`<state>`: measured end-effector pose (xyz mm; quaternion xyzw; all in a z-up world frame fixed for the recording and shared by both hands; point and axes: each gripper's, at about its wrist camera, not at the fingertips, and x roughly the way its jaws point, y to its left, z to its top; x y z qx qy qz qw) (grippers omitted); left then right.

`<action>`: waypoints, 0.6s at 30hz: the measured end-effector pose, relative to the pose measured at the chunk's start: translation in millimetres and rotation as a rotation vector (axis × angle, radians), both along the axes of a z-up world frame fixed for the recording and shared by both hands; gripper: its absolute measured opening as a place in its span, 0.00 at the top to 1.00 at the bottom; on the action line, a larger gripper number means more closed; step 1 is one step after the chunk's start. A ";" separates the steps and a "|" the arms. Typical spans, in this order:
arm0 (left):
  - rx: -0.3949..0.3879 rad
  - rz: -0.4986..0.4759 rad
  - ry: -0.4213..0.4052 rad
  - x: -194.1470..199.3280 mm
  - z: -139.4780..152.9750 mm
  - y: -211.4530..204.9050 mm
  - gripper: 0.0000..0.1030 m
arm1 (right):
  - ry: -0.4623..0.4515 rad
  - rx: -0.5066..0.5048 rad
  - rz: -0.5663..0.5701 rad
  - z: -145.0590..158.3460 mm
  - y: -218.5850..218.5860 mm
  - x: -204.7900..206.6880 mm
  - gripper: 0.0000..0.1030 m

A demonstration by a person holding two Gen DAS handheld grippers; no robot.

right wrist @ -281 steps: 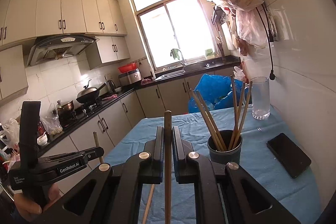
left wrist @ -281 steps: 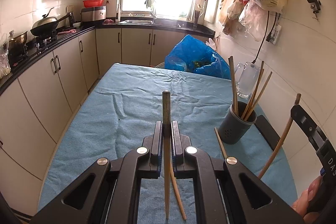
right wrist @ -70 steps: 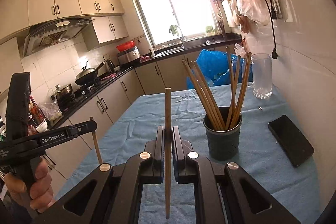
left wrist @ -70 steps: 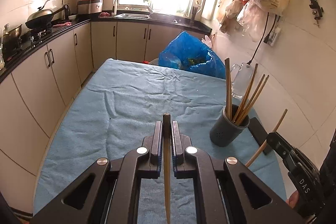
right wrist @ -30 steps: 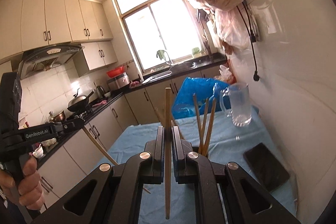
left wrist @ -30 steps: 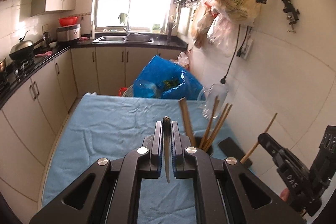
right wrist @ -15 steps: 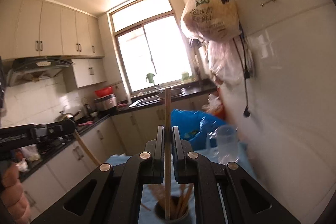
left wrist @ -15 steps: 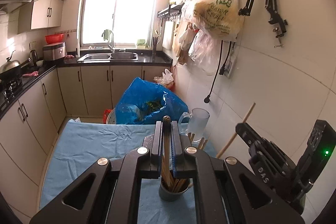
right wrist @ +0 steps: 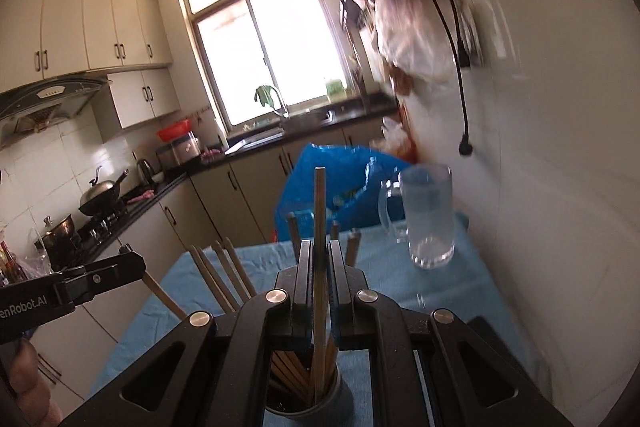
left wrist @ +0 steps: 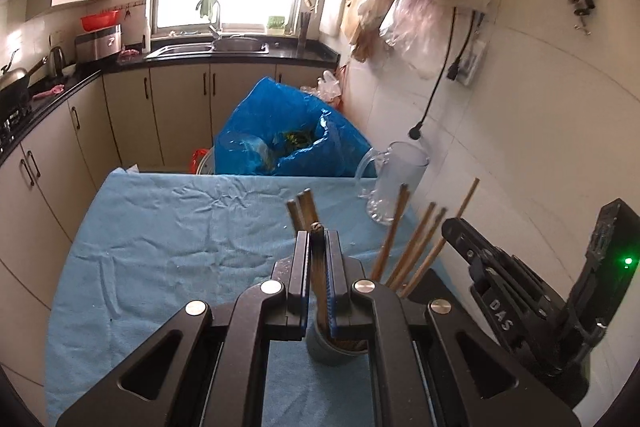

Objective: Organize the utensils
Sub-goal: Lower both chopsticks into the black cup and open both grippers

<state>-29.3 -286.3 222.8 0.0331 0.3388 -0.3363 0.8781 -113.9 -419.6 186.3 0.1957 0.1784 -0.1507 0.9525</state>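
Note:
My left gripper point(left wrist: 318, 239) is shut on a wooden chopstick point(left wrist: 319, 267) whose lower end dips into the grey utensil cup point(left wrist: 328, 349) right under the fingers. My right gripper point(right wrist: 319, 251) is shut on another chopstick point(right wrist: 319, 227), held upright with its lower end inside the same cup point(right wrist: 320, 403). Several chopsticks point(left wrist: 404, 251) stand in the cup and fan outward. Each gripper shows in the other's view: the right one point(left wrist: 460, 231) beside the cup, the left one point(right wrist: 128, 259) at the left.
The table is covered by a blue cloth point(left wrist: 180, 227). A glass mug point(left wrist: 394, 183) stands near the white wall, a black phone point(right wrist: 490, 329) lies to the cup's right, and a blue plastic bag point(left wrist: 288, 135) sits behind the table. Kitchen cabinets run along the left.
Both grippers have come down over the cup from higher up, bringing their chopsticks' lower ends into it. Both stay shut on their chopsticks.

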 end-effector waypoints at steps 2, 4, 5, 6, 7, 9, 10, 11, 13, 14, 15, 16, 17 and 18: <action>0.001 -0.002 0.019 5.1 -6.7 0.3 0.93 | 0.013 0.020 0.008 -7.8 -1.5 2.3 0.93; 0.007 0.004 0.028 9.5 -13.0 0.0 0.93 | 0.029 0.031 0.017 -15.2 -1.5 5.9 0.93; 0.006 0.004 0.029 11.0 -15.4 0.3 0.93 | 0.036 0.033 0.020 -18.3 -1.6 6.9 0.93; 0.008 0.001 0.027 12.3 -17.6 0.1 0.93 | 0.042 0.035 0.022 -20.7 -0.7 8.2 0.93; 0.011 0.005 0.019 12.6 -18.6 -0.6 0.93 | 0.046 0.036 0.023 -21.5 0.3 10.0 0.93; 0.022 0.011 0.012 14.4 -21.9 -0.8 0.92 | 0.056 0.040 0.025 -24.8 -0.1 12.7 0.93; 0.023 0.014 0.009 14.8 -22.4 -0.6 0.92 | 0.058 0.040 0.024 -24.9 -0.2 14.0 0.93; 0.026 0.017 0.006 15.1 -23.3 0.2 0.92 | 0.058 0.041 0.026 -25.1 -0.4 14.0 0.93; 0.032 0.020 -0.003 15.9 -23.5 0.1 0.88 | 0.059 0.045 0.030 -24.3 -1.1 12.7 0.92; 0.029 0.020 -0.008 15.2 -23.3 0.7 0.84 | 0.059 0.049 0.030 -24.2 0.0 11.9 0.92; 0.028 0.022 -0.016 14.3 -22.7 1.3 0.81 | 0.056 0.053 0.030 -23.3 -0.7 10.9 0.92; 0.029 0.024 -0.023 13.9 -22.3 1.6 0.81 | 0.054 0.050 0.027 -22.1 -0.7 9.9 0.92; 0.031 0.026 -0.030 13.3 -21.6 1.5 0.79 | 0.051 0.047 0.025 -21.0 -0.1 8.9 0.92; 0.033 0.028 -0.034 12.7 -21.1 1.9 0.76 | 0.047 0.047 0.023 -19.8 0.7 7.3 0.92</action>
